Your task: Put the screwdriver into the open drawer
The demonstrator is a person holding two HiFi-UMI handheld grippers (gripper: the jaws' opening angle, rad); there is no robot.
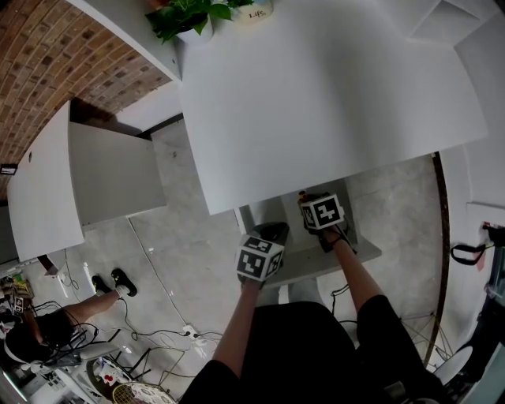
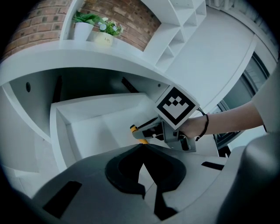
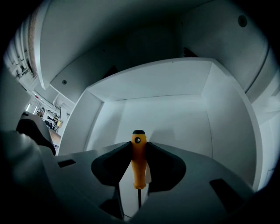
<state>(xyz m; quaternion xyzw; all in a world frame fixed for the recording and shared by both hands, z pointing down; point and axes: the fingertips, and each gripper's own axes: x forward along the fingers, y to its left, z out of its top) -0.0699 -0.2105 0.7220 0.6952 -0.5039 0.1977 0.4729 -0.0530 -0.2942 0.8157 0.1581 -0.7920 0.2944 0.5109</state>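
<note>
One screwdriver [image 3: 138, 162] clamped lengthwise in right gripper [image 3: 139, 145] jaws, butt toward drawer [image 3: 175, 109]; left gripper [image 2: 142, 148] jaws closed.

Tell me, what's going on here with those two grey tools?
A person holds a two-jaw gripper in each hand. The right gripper clamps an orange-handled screwdriver with a thin dark shaft, pointing into the open white drawer. The left gripper is shut and empty beside it. The screwdriver isn't released yet.

Potted plant [image 1: 185, 16], brick wall [image 1: 47, 71]
</note>
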